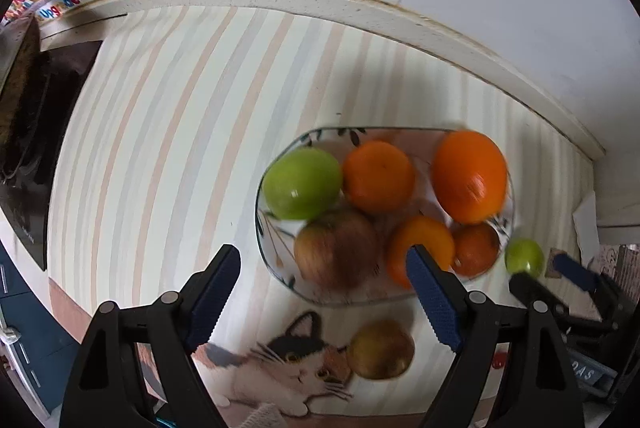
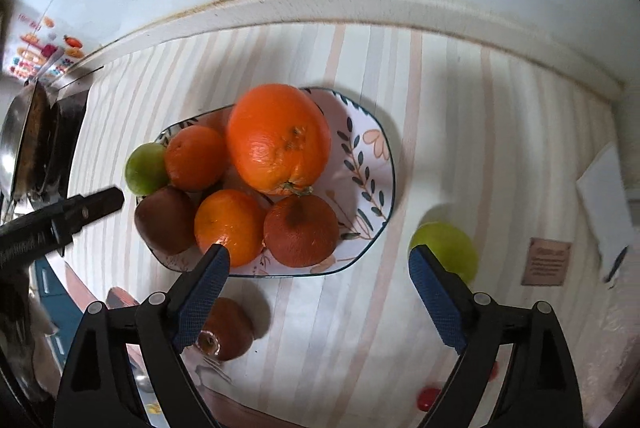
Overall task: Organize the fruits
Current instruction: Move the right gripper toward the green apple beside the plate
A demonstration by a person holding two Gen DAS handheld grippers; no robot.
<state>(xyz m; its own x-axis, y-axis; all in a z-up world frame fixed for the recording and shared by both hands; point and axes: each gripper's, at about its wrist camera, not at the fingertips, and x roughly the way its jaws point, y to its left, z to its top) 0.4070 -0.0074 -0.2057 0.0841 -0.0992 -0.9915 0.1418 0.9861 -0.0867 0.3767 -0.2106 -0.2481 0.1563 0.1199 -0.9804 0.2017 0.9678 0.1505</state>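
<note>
A patterned plate (image 1: 276, 260) (image 2: 368, 164) on the striped mat holds a green apple (image 1: 302, 184) (image 2: 145, 169), a red apple (image 1: 336, 254) (image 2: 164, 220) and several oranges, the largest at the back (image 1: 470, 176) (image 2: 278, 138). A reddish apple (image 1: 380, 350) (image 2: 226, 330) lies on the mat in front of the plate. A small green fruit (image 1: 524, 256) (image 2: 448, 248) lies right of the plate. My left gripper (image 1: 324, 300) is open and empty above the plate's near edge. My right gripper (image 2: 320, 300) is open and empty, its right finger beside the green fruit.
A dark stovetop with a pan (image 1: 28, 116) (image 2: 28, 144) sits at the left. The counter's back ledge (image 1: 360, 8) meets a white tiled wall. A paper card (image 2: 546, 262) and a white sheet (image 2: 608, 204) lie at the right. The mat has a cat picture (image 1: 288, 368).
</note>
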